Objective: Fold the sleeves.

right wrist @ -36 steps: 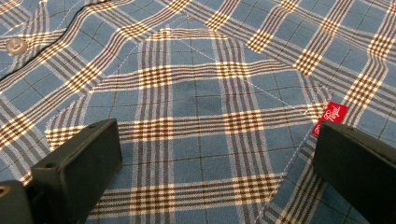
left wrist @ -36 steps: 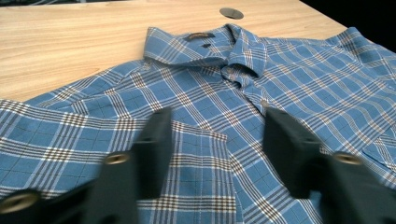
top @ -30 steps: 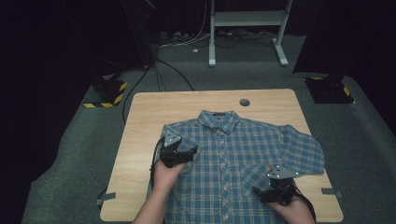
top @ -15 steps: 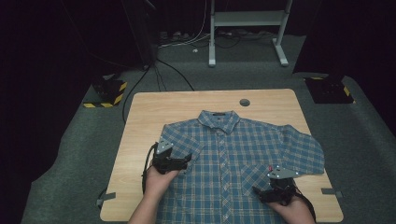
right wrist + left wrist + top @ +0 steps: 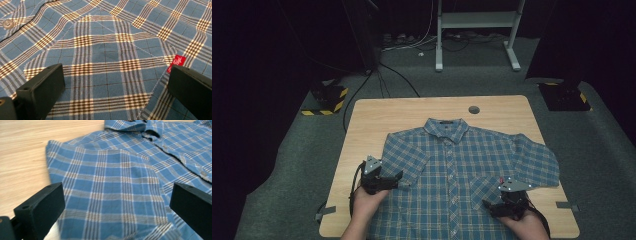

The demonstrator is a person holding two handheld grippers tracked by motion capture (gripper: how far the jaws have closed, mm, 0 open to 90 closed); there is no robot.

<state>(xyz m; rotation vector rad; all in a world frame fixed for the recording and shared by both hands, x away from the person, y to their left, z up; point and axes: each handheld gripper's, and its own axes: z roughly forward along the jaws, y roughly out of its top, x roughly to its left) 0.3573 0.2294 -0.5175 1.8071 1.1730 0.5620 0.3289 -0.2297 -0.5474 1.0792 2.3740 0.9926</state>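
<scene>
Shirt [image 5: 462, 170]: I count one, blue plaid with tan and white lines, spread flat, collar at twelve o'clock, on one wooden table [image 5: 377, 117]. Its hem is cut off at six o'clock. Two grippers: my left gripper [image 5: 398, 179] sits at the sleeve at nine o'clock, jaws just opened wide, holding nothing. My right gripper [image 5: 488, 206], at five o'clock by the chest pocket [image 5: 105, 57] with its red tag [image 5: 176, 62], gapes empty.
</scene>
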